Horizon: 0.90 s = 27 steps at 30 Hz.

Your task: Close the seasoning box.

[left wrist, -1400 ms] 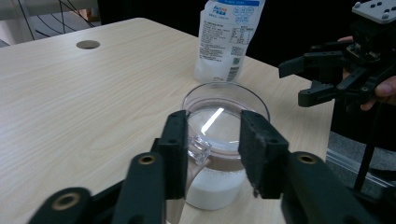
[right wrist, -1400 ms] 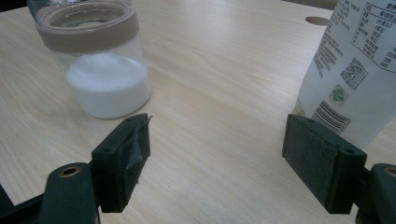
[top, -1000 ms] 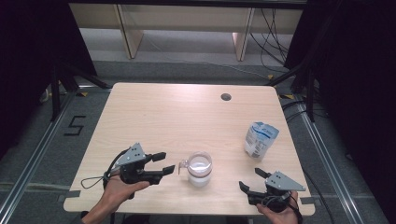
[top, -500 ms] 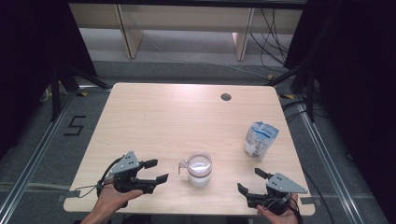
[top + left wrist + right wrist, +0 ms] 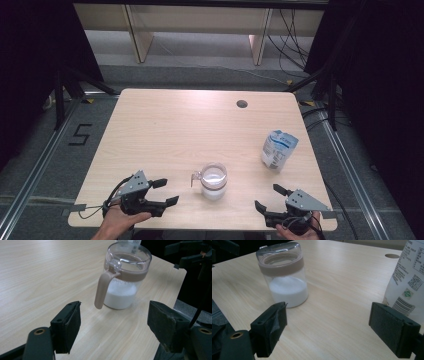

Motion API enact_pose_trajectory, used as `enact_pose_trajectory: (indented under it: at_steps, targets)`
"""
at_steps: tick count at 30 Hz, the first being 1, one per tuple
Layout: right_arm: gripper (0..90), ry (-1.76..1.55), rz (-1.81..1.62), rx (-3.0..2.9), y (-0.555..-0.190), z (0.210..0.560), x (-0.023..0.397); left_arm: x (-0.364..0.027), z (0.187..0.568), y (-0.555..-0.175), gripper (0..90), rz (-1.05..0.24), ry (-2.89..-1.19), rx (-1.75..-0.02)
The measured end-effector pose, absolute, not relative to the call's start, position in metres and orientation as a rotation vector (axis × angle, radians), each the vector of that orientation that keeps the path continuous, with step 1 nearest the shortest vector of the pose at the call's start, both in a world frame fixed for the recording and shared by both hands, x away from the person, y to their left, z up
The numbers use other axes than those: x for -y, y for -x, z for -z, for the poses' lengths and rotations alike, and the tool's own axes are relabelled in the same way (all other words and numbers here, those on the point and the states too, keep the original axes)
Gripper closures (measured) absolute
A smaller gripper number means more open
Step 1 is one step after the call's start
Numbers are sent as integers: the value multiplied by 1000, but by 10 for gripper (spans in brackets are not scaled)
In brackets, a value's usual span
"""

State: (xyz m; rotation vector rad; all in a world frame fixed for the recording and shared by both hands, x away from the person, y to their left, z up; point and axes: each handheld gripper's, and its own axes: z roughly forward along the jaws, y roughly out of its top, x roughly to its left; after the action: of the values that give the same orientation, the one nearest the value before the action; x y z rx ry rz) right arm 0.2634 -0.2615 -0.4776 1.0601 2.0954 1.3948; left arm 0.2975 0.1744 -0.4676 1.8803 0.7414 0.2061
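high view is showing both grippers sitting at the near edge of the table (image 5: pixel 165 120), one on each side of the lidded jug (image 5: pixel 213 180). the left gripper (image 5: pixel 165 192) is released, its jaws having just been opening wider with nothing between them, and the right gripper (image 5: pixel 267 197) is standing released too, gripping nothing. the jug, clear with a tan band and handle and partly filled with white powder, is resting upright near the front middle, apart from both tools. judging by this, the work looks either barely begun or just wrapped up; nothing is being held. left gripper view is facing the jug's handle (image 5: pixel 103 288) across bare wood, so that approach is looking open. a white pouch (image 5: pixel 278 149) is standing to the right, close to the right gripper's outer jaw, and could be getting nudged. a cable hole (image 5: pixel 242 104) is lying far back.
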Motion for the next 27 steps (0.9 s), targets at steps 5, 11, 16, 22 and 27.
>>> enact_pose_trajectory:
  at_steps: [5, 11, 16, 22, 27]
  targets:
    - [159, -1113, -1376, -2102, -258, 479, 262, -173, 473, -292, 256, -205, -1903, -749]
    - [159, -1106, -1318, -2149, -256, 482, 264, -173, 480, -281, 234, -208, -1933, -756]
    - [159, -1130, -1305, -2166, -250, 485, 265, -175, 485, -274, 195, -190, -1942, -743]
    - [159, -1136, -1272, -2221, -244, 489, 265, -178, 489, -272, 160, -191, -1962, -738]
    - [159, -1118, -1274, -2251, -240, 490, 264, -180, 492, -270, 160, -182, -1962, -762]
